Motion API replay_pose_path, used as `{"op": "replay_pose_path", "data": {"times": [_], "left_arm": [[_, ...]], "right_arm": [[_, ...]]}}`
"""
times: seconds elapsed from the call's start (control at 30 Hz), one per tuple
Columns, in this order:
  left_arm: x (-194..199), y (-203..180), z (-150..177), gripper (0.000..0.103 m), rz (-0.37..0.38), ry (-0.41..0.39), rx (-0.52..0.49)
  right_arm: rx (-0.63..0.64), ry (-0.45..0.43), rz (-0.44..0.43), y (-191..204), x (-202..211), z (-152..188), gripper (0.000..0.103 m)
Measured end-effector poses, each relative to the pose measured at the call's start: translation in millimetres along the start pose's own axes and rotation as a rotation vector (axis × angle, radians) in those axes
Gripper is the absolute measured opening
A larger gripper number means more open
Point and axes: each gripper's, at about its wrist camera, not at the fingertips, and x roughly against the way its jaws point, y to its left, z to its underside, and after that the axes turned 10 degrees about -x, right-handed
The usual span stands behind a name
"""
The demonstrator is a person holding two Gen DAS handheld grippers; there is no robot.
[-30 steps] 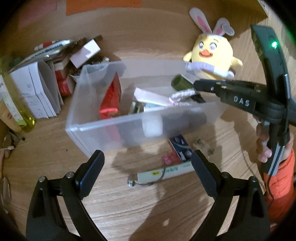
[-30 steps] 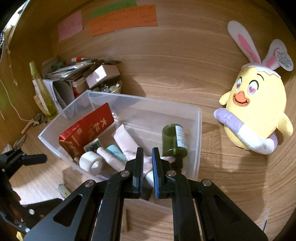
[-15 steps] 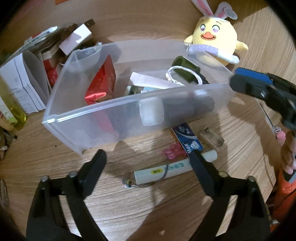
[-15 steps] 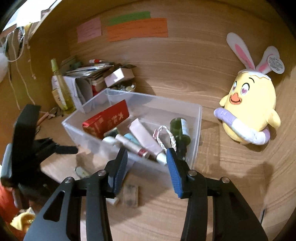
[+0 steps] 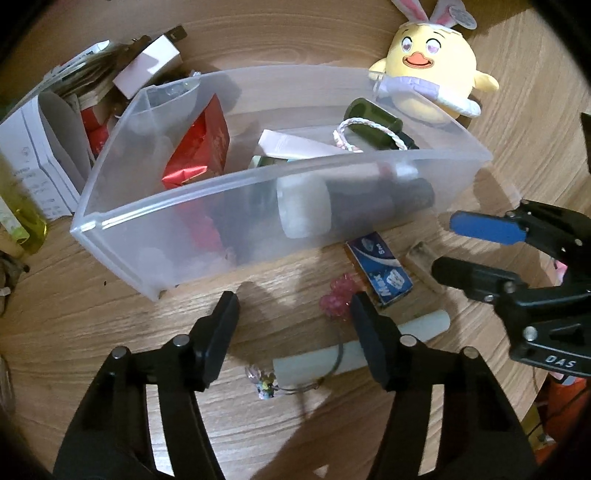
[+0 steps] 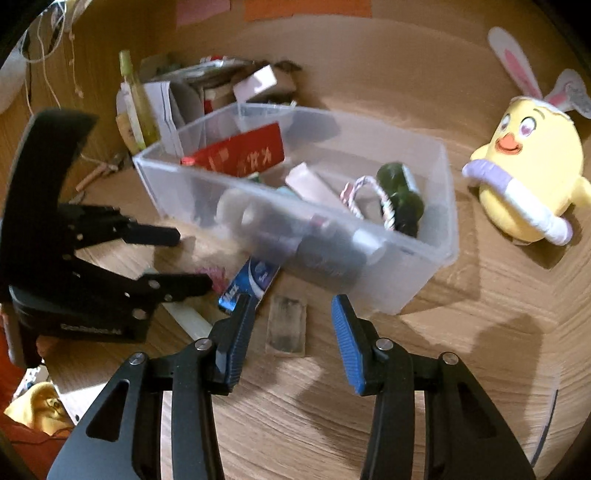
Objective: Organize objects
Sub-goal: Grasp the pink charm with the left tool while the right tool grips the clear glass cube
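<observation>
A clear plastic bin (image 5: 192,221) (image 6: 424,266) holds a red packet (image 5: 199,147), a green bottle (image 6: 400,195), a white braided cord (image 5: 369,134), a tube and a tape roll. In front of it on the wooden desk lie a blue Maxx box (image 5: 380,273) (image 6: 251,280), a pink charm (image 5: 338,299), a pale tube (image 5: 424,325) and a small brownish block (image 6: 287,325) (image 5: 424,266). My left gripper (image 5: 295,325) is open above the charm and tube. My right gripper (image 6: 291,332) is open, its jaws either side of the block.
A yellow chick plush (image 5: 432,62) (image 6: 532,173) stands right of the bin. Boxes and papers (image 5: 44,155) and a yellow bottle (image 6: 136,99) crowd the back left. Coloured notes (image 6: 306,7) hang on the back wall.
The right gripper opened, left the white cord in the bin, and came down in front of the bin over the block. The left gripper moved closer to the items on the desk.
</observation>
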Motion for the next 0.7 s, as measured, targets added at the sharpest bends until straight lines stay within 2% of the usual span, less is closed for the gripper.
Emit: {"op": "replay_pose_path", "data": {"times": [0.23,0.4,0.47,0.6,0.7], "left_arm": [[1,-1,1,0.054,0.000,-0.010,-0.009],[-2,-8,-4,0.053,0.040,-0.013,-0.025],[-3,-12,-6,0.044,0.031,-0.017,-0.046],[-4,-14,-8,0.036,0.017,-0.020,-0.065],[-4,-11,-9,0.021,0.014,-0.025,-0.061]], "right_arm": [[0.006,0.049,0.004,0,-13,6,0.040],[-0.003,0.058,0.011,-2,-15,9,0.028],[-0.001,0.056,0.008,-2,-14,10,0.022],[0.009,0.042,0.033,1,-13,12,0.022],[0.004,0.027,0.025,0,-10,11,0.022]]}}
